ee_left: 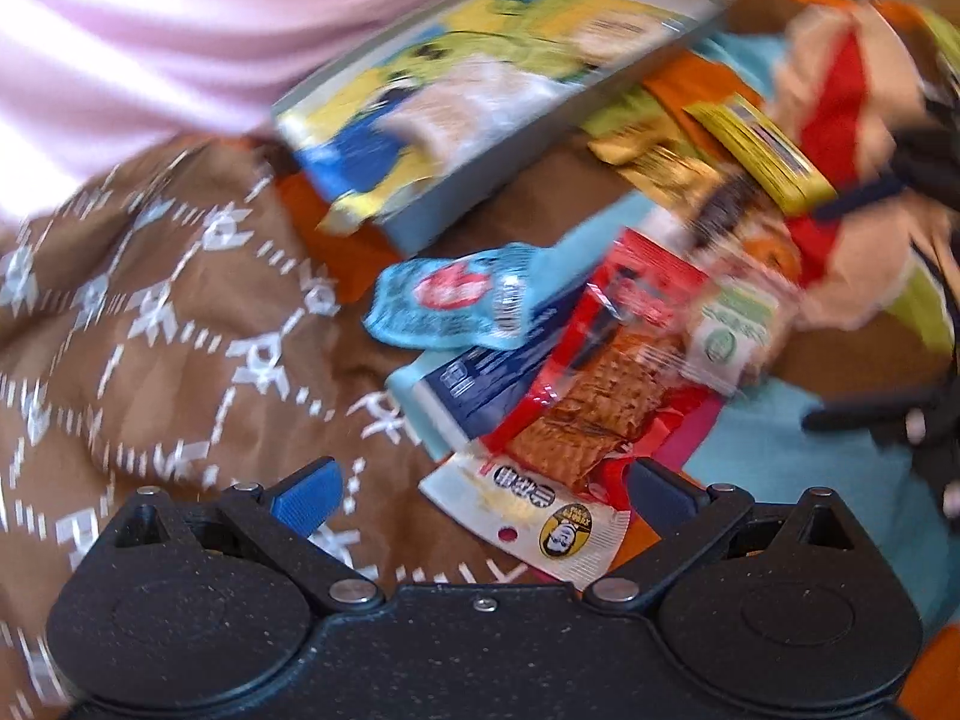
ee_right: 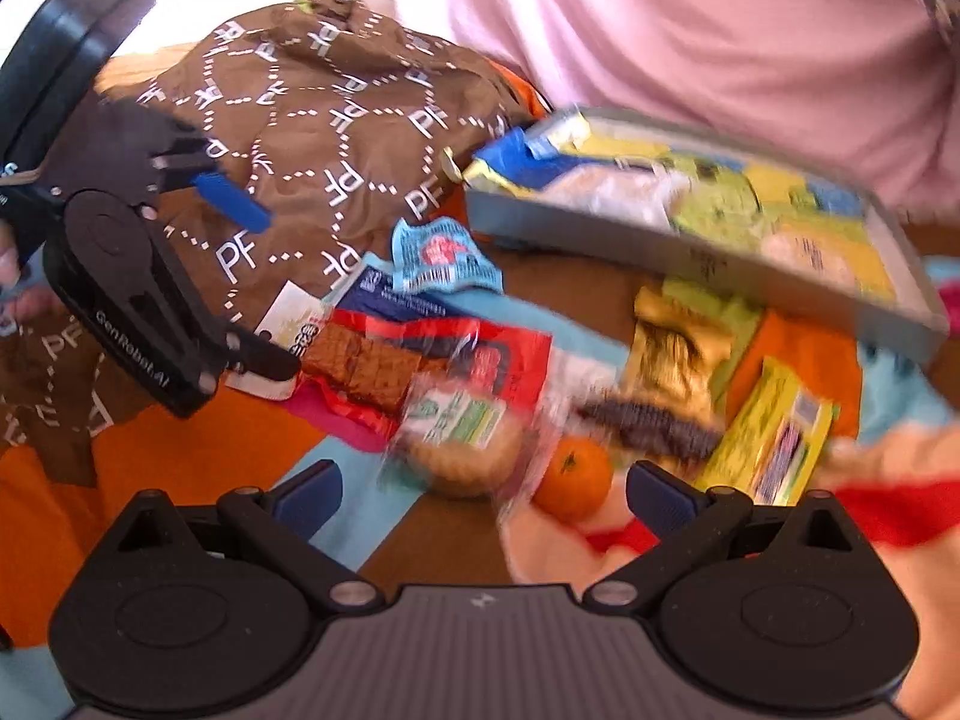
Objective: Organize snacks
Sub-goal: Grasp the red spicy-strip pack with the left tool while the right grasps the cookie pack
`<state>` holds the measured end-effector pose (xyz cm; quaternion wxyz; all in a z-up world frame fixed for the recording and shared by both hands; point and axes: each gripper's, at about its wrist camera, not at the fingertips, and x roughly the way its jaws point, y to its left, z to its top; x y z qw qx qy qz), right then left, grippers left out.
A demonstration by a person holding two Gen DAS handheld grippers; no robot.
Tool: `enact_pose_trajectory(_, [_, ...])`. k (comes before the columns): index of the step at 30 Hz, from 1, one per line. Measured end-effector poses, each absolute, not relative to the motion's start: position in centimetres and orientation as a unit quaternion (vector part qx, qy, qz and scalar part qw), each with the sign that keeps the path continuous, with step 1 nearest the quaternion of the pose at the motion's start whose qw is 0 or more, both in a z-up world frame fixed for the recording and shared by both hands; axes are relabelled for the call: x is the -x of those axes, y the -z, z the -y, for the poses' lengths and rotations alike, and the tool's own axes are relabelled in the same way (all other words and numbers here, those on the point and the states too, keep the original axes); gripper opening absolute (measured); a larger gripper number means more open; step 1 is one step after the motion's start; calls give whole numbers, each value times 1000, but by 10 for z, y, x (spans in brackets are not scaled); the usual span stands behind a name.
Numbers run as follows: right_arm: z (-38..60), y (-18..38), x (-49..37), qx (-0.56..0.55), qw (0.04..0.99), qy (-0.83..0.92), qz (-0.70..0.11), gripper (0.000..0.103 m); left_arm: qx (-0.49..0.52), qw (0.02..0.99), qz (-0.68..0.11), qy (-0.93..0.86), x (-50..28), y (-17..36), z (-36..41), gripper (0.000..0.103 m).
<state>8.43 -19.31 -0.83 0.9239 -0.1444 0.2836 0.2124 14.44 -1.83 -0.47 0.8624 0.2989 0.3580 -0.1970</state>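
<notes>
Snacks (ee_right: 420, 360) lie heaped just beside the grey tray (ee_right: 690, 252), which already holds a yellow bag (ee_right: 720, 204). Your left hand-held gripper (ee_left: 480, 483) and right hand-held gripper (ee_right: 480, 483) are both spread, empty. Risk: overlapping packets mean you may pinch two, or nudge the orange (ee_right: 573, 474) rolling.

Tray (ee_right: 678, 249): at back, snack bags (ee_right: 690, 195) lying in it. Patterned bag (ee_right: 312, 138): left of tray. Loose packets (ee_right: 444, 348): heaped in front of tray, overlapping. Mandarin (ee_right: 573, 477): nearest, touching wrapped cookie (ee_right: 462, 444) on its left.
</notes>
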Motion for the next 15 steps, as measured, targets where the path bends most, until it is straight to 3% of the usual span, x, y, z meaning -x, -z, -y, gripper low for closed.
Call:
enact_pose_trajectory(10, [185,19,-100,265,878,-318,-239,103,-419,786,-341,302,-146,19,48,101])
enact_pose_trajectory(15, [190,23,-114,260,860,-368,-241,103,-436,761,-347,331,-150,24,61,101])
